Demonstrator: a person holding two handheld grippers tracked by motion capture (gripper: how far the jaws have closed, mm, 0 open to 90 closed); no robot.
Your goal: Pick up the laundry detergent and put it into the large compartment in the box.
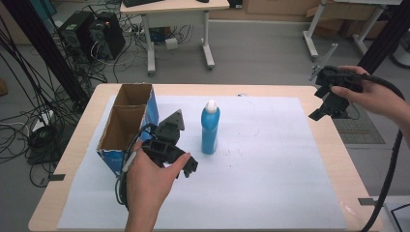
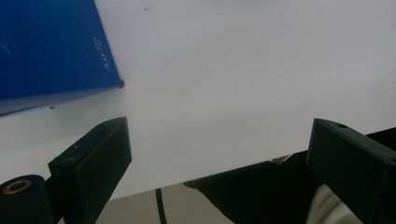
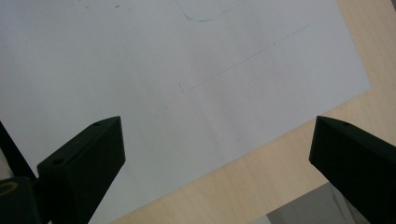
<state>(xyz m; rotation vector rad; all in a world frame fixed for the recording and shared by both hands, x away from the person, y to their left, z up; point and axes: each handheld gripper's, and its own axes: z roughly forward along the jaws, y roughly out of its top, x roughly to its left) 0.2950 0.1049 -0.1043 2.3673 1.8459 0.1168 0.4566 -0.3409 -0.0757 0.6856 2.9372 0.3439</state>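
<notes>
The blue bottle stands upright on the white sheet that covers the tabletop, just right of the open cardboard box with its blue outer walls. Its long axis runs straight up, white cap on top, so the bottle points at the ceiling rather than along the sheet.

The left claw sits low between box and bottle, near both but touching neither, jaws spread wide with nothing between them — in the left gripper view they frame bare sheet, with a blue corner of the box at upper left. The right claw is held up over the far right edge of the tabletop, well apart from the bottle, also spread and empty; the right gripper view looks down on the sheet's edge and the wood beyond.

The likely trouble is a knock-over. The bottle is tall and narrow, so a jaw that meets it on one side first, or high near the cap, would probably tip it away — perhaps to roll off. The box crowds the left claw's side, and a wide swing could shove it. Whether the bottle is full, and so how steady, can't be judged from here.
</notes>
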